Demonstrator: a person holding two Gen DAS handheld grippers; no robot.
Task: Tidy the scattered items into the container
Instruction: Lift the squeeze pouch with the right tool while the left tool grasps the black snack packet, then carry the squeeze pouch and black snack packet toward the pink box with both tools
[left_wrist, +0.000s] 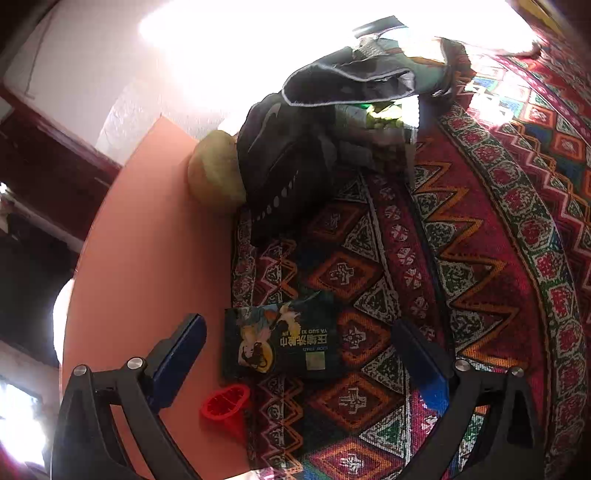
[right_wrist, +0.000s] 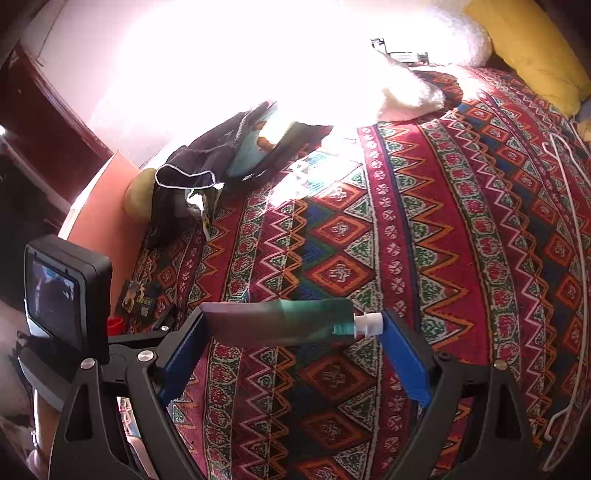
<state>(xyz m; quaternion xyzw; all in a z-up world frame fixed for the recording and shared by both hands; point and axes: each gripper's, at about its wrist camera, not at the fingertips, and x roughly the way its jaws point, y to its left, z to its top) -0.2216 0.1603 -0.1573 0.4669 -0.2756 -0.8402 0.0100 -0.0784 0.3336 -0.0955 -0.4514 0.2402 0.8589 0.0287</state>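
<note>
A dark open bag (left_wrist: 295, 147) lies at the far edge of the patterned blanket (left_wrist: 480, 221), also in the right wrist view (right_wrist: 199, 173). A dark flat packet with a bird picture (left_wrist: 280, 341) lies between the jaws of my left gripper (left_wrist: 299, 354), which is open around it. The packet shows small in the right wrist view (right_wrist: 142, 299). My right gripper (right_wrist: 291, 325) is wide open, with a green tube with a white cap (right_wrist: 284, 321) lying across between its fingertips, touching both.
A red plastic cone-shaped piece (left_wrist: 225, 406) lies on the orange sheet (left_wrist: 147, 240) near the left gripper. A yellow-green round cushion (left_wrist: 214, 170) sits beside the bag. A white hanger (right_wrist: 576, 258), white fluffy fabric (right_wrist: 413, 92) and a yellow pillow (right_wrist: 535, 48) lie far right.
</note>
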